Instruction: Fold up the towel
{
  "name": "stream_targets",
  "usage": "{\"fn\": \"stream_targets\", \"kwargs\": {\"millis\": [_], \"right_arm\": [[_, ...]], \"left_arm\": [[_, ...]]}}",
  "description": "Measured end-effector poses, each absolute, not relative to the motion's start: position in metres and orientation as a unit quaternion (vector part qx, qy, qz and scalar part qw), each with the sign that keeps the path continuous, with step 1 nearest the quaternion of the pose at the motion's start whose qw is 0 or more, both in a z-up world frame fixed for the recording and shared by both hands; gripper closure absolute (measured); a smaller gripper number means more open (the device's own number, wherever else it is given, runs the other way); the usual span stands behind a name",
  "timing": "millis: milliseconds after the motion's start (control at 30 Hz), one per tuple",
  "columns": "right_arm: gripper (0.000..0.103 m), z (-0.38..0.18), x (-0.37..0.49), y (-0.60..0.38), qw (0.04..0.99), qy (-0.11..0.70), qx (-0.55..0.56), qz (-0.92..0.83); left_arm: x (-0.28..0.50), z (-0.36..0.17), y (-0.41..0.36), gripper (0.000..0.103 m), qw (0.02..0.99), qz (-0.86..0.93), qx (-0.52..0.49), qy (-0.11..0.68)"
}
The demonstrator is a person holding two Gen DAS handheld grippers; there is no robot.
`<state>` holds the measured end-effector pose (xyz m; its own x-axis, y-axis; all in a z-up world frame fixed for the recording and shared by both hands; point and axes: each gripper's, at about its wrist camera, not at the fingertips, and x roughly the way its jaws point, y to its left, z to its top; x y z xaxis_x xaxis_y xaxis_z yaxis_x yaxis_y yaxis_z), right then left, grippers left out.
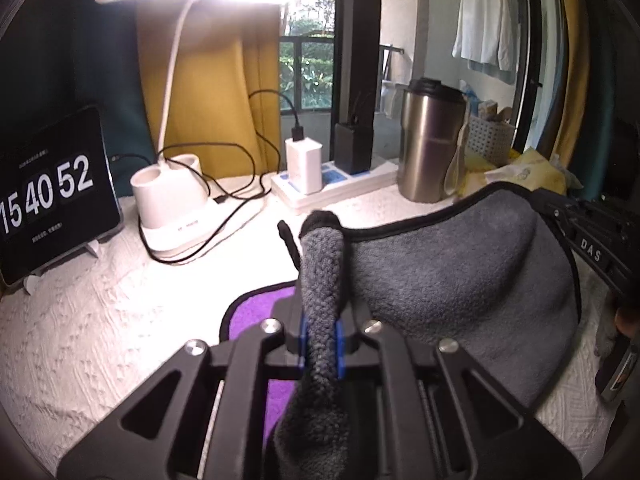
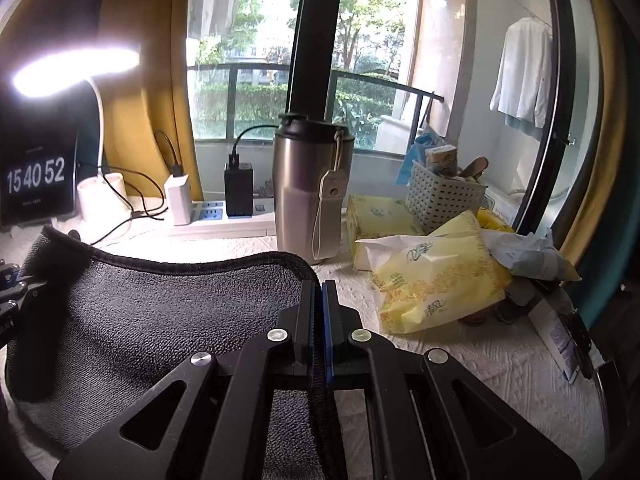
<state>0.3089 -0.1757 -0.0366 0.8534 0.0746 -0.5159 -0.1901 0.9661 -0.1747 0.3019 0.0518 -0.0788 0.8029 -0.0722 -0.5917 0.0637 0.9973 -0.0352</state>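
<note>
A grey towel [image 1: 460, 280] with black edging and a purple underside hangs lifted between both grippers above the white tablecloth. My left gripper [image 1: 322, 332] is shut on a bunched corner of it, which sticks up past the jaws. My right gripper [image 2: 320, 320] is shut on the towel's [image 2: 168, 312] edge at its right corner. The towel sags in a curve between them. The right gripper also shows at the right edge of the left wrist view [image 1: 592, 240], and the left gripper at the left edge of the right wrist view [image 2: 12, 292].
A lit desk lamp [image 1: 172, 200], a tablet clock [image 1: 52, 196], a power strip with chargers [image 1: 320, 180] and a steel tumbler [image 2: 312, 192] stand along the back. Yellow tissue packs [image 2: 436, 276] and a white basket [image 2: 444, 196] lie at the right.
</note>
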Motion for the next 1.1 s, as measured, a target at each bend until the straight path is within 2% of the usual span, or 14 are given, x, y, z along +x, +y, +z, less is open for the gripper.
{"fn": "stream_targets", "kwargs": {"millis": [367,567,667,1100], "right_arm": [[0.099,-0.066,0.338,-0.170,0.943,0.304,-0.123,0.062],[0.099,-0.075,0.351,-0.169,0.933,0.331,-0.125,0.058],[0.099,-0.076,0.353,-0.170,0.931,0.339,-0.123,0.055],[0.096,-0.082,0.360,-0.171,0.924,0.360,-0.122,0.042]], "left_arm": [[0.333,-0.107,0.059,0.090,0.928,-0.024,-0.018,0.371],[0.339,-0.111,0.071,0.077,0.922,0.000,-0.046,0.385],[0.337,-0.109,0.073,0.055,0.922,0.016,-0.046,0.384],[0.321,-0.099,0.090,0.050,0.925,0.029,-0.064,0.374]]}}
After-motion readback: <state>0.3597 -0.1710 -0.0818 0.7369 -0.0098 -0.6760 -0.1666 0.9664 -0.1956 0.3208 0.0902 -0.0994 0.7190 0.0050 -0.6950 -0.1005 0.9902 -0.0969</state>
